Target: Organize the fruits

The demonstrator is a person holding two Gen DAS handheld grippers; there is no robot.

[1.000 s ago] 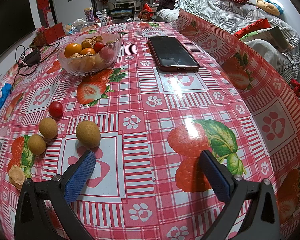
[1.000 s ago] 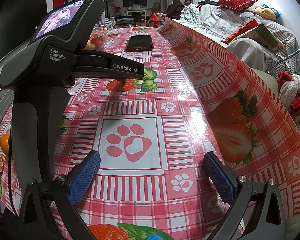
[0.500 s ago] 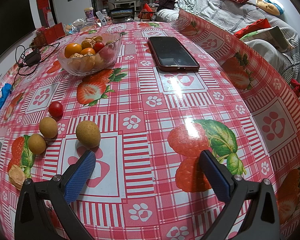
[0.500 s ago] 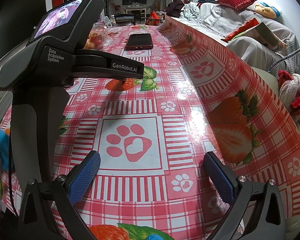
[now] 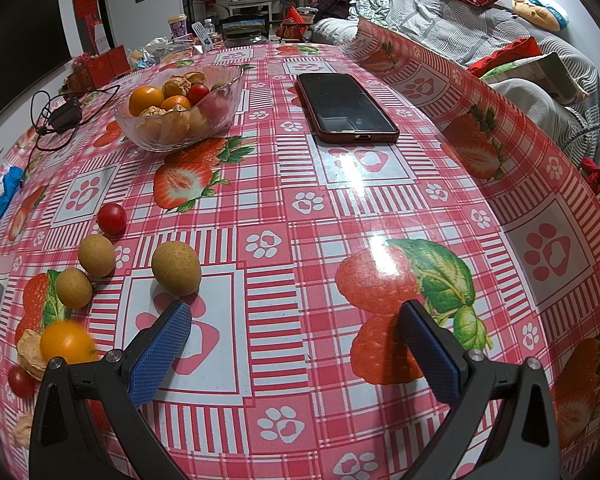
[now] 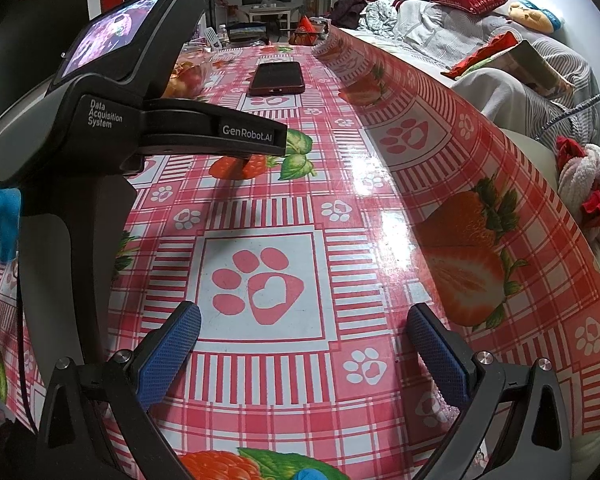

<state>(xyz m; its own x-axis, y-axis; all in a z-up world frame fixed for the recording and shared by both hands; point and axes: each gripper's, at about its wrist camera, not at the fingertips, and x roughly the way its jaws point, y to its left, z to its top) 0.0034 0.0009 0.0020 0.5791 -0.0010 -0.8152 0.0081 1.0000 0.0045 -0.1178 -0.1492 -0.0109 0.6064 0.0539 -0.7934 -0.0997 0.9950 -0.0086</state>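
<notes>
A glass bowl [image 5: 148, 136] with oranges, husked fruits and cherry tomatoes stands at the far left of the table. Loose on the cloth lie three brown round fruits: one [image 5: 176, 267] just ahead of my left finger, two more [image 5: 96, 255] [image 5: 73, 287] further left. A cherry tomato [image 5: 111, 219] lies beyond them. An orange fruit [image 5: 65, 343] sits on a papery husk at the left edge, with another cherry tomato [image 5: 20, 380] below it. My left gripper [image 5: 296, 344] is open and empty. My right gripper [image 6: 300, 344] is open and empty over a paw print.
A phone [image 5: 346, 106] in a red case lies right of the bowl. A charger and cable [image 5: 62, 116] lie far left, a blue cloth [image 5: 6, 192] at the left edge. The left gripper's body [image 6: 80, 152] fills the right wrist view's left side. A sofa [image 5: 500, 52] stands behind the raised tablecloth edge.
An orange fruit has appeared on the husk at the left edge, blurred, with a cherry tomato below it. Something blue has moved in at the right wrist view's left edge. Both grippers are still.
</notes>
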